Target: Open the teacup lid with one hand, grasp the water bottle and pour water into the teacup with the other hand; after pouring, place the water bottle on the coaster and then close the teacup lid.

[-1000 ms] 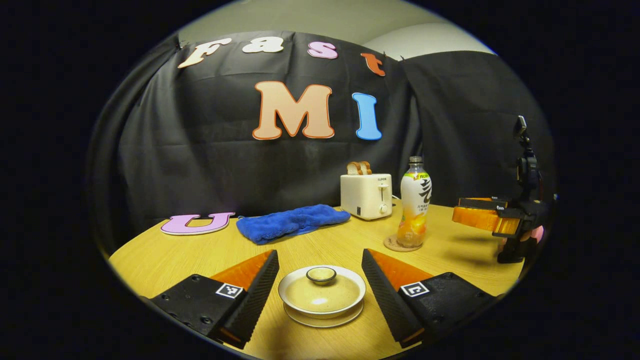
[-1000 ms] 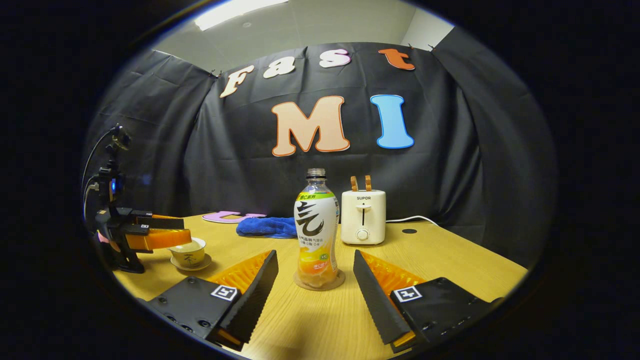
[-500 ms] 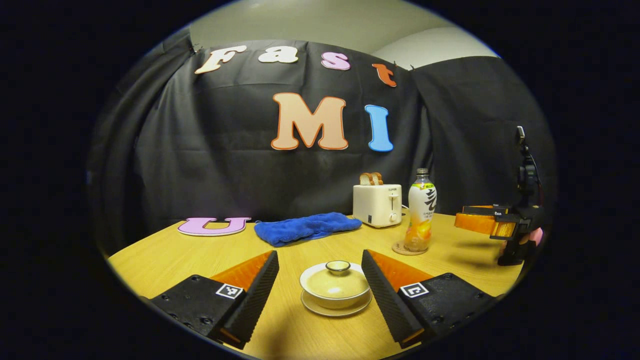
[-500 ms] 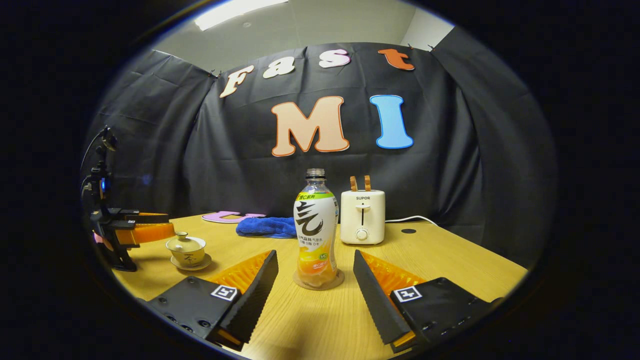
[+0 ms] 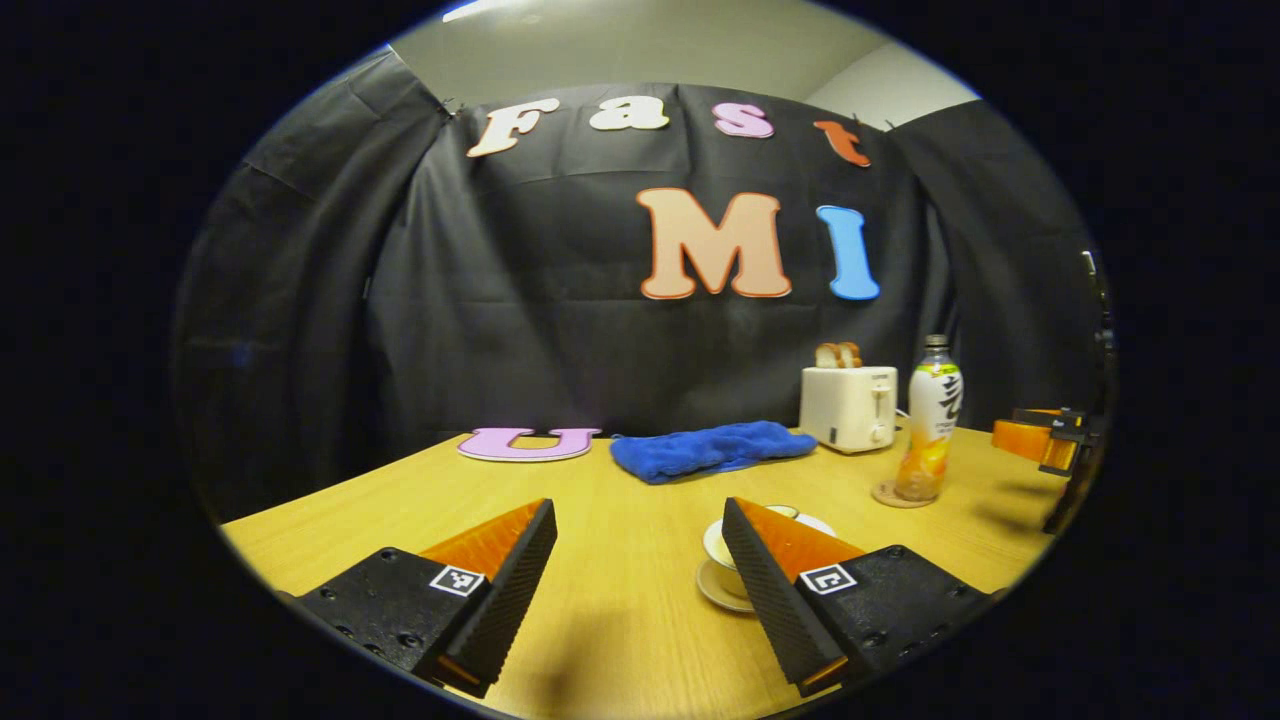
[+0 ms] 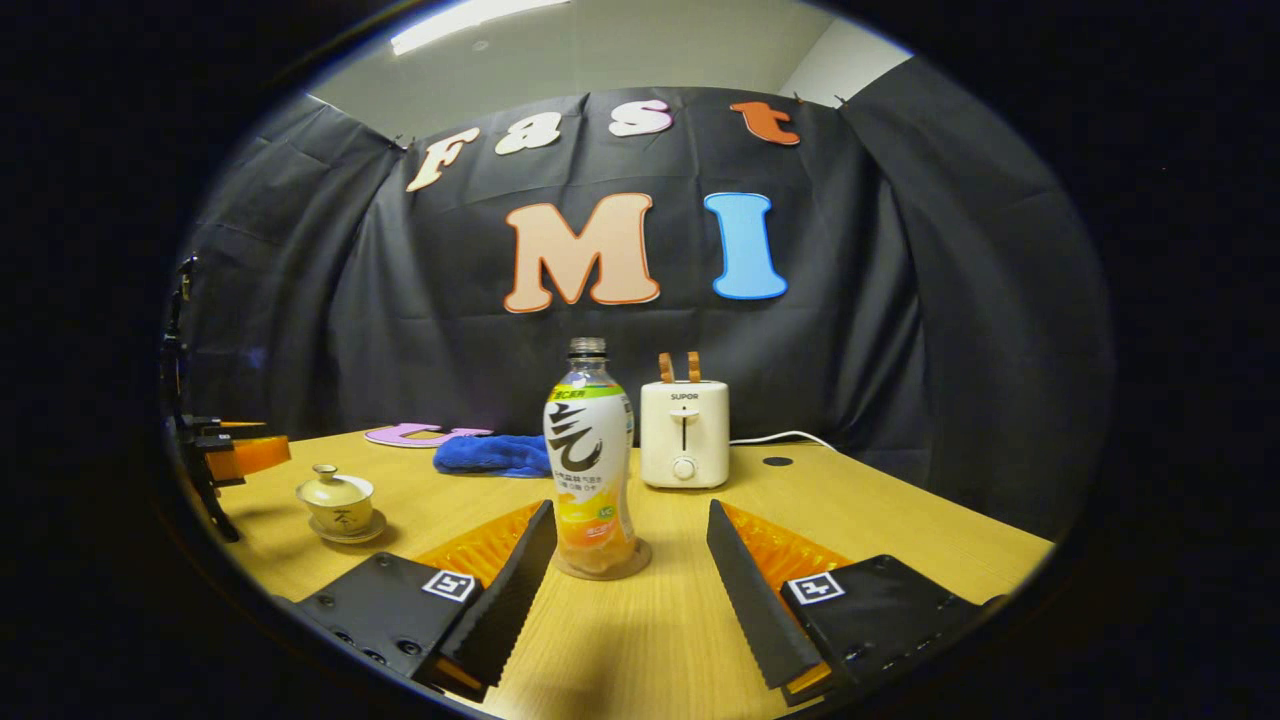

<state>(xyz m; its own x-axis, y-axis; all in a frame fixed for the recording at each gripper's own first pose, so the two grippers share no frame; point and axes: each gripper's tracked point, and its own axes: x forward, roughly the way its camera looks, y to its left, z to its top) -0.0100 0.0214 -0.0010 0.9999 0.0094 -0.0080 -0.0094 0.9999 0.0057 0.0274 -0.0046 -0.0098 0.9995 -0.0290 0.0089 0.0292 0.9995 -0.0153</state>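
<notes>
We see a risk that our left gripper [image 5: 640, 560], wide open and empty, knocks the smooth lidded ceramic teacup [image 6: 335, 499] beside its right finger, while our right gripper [image 6: 630, 560], also wide and empty, could tip the tall plastic water bottle [image 6: 590, 455] on its round coaster [image 6: 602, 568].

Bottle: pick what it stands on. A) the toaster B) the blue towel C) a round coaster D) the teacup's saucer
C: the bottle stands upright on a round coaster on the table, apart from the towel, the toaster and the teacup.
</notes>
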